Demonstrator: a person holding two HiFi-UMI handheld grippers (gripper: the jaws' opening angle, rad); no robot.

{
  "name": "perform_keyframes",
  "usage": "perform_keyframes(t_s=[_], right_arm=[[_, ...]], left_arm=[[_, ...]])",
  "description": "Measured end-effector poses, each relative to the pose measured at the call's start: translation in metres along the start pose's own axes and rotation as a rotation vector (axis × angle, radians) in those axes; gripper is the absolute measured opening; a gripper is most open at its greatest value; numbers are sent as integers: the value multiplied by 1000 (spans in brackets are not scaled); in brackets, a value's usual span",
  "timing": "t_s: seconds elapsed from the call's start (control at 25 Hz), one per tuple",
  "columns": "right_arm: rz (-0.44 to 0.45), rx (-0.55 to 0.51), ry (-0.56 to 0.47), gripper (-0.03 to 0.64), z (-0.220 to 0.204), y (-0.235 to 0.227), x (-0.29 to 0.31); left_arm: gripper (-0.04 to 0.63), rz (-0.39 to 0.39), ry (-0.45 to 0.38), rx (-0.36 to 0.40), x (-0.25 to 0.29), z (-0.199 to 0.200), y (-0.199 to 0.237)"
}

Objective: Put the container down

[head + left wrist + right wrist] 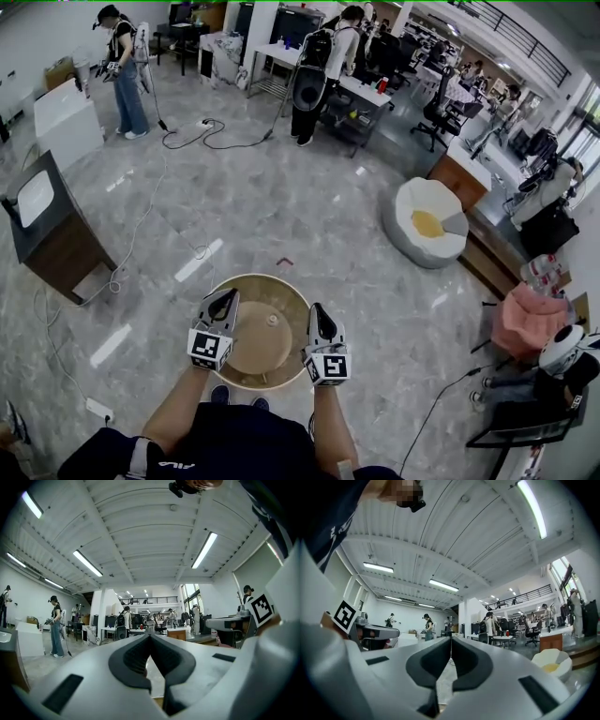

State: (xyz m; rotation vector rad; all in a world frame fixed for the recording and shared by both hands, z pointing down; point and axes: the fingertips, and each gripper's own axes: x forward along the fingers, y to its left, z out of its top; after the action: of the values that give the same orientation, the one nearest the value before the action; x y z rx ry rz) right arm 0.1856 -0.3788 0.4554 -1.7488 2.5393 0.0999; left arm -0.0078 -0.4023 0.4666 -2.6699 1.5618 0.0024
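Head view: I read the container [258, 352], round with no long axis, as probably resting on the floor below both claws. The left gripper [223, 300] is over its left rim and the right gripper [319, 317] over its right rim, equally near.

Left gripper view: jaws clenched tip to tip, empty, which the head view cannot confirm.

Right gripper view: likewise clenched, empty.

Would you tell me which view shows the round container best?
The head view: the container is seen from above, with most of its rim and its inside in sight. Both gripper views look level across the room and catch at most a tan sliver below the jaws.
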Motion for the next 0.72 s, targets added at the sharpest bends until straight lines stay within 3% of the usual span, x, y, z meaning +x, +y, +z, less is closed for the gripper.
perform_keyframes(t_s=[0.28,0.72], right_arm=[[83,-31,13,28,3,21,4],[57,-28,28,28,4,11,0]], left_arm=[[25,-21,-17,-4,1,4,-8],[25,-27,-19,10,-6,11,-12]])
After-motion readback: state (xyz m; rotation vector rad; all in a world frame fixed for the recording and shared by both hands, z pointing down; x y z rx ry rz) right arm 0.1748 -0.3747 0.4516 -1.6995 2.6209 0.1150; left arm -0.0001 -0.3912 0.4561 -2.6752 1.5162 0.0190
